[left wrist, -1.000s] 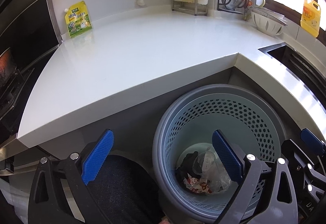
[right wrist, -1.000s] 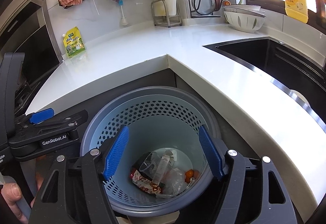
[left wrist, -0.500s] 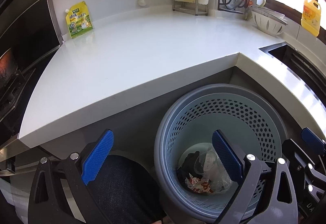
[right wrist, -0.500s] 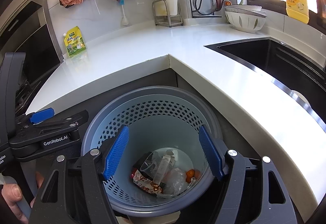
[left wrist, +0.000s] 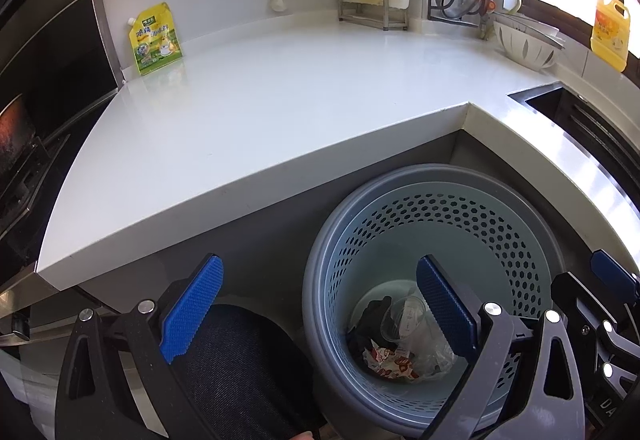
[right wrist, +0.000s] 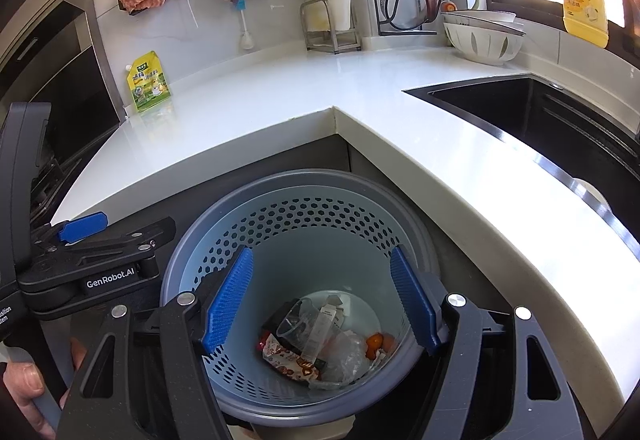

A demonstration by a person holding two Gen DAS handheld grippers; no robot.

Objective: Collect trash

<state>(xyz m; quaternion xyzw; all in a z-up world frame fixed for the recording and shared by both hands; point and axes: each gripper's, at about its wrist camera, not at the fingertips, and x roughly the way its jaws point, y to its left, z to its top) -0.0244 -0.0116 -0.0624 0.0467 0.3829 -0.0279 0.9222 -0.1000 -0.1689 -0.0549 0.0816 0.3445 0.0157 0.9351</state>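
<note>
**Both claws spread over the bin, trash lying at the bottom**

L claw (left wrist: 316,314) is spread wide, nothing between its blue pads. One pad sits over dark denim-like fabric (left wrist: 240,372), the other over the bin's mouth. R claw (right wrist: 320,298) is also spread wide, empty, both pads framing the inside of the bin. In the R wrist view the L claw's body shows at the left edge, w/ a hand (right wrist: 24,392) gripping its handle.

The bin (right wrist: 304,215) is a light blue perforated basket w/ a grey rim, standing on the floor below the inner corner of the white bench (left wrist: 280,111), tucked against the dark cabinet fronts. Trash lies at its bottom: a clear plastic cup (right wrist: 298,324) tilted on its side, a slim white carton (right wrist: 322,328) leaning across it, a red-and-white printed wrapper (right wrist: 288,358) toward the near side, crumpled clear plastic (right wrist: 344,356) beside it, something orange (right wrist: 376,342) at the right, and a dark item under the cup, kind unclear.

On the bench: a yellow-green pouch (left wrist: 154,39) stands at the back-left edge, beside the dark appliance. A metal rack (left wrist: 370,1) stands at the back edge, a white colander-type bowl (left wrist: 524,45) near the back-right corner. A yellow jug (right wrist: 584,5) sits by the window. The dark sink (right wrist: 520,111) is set into the bench's right wing.
</note>
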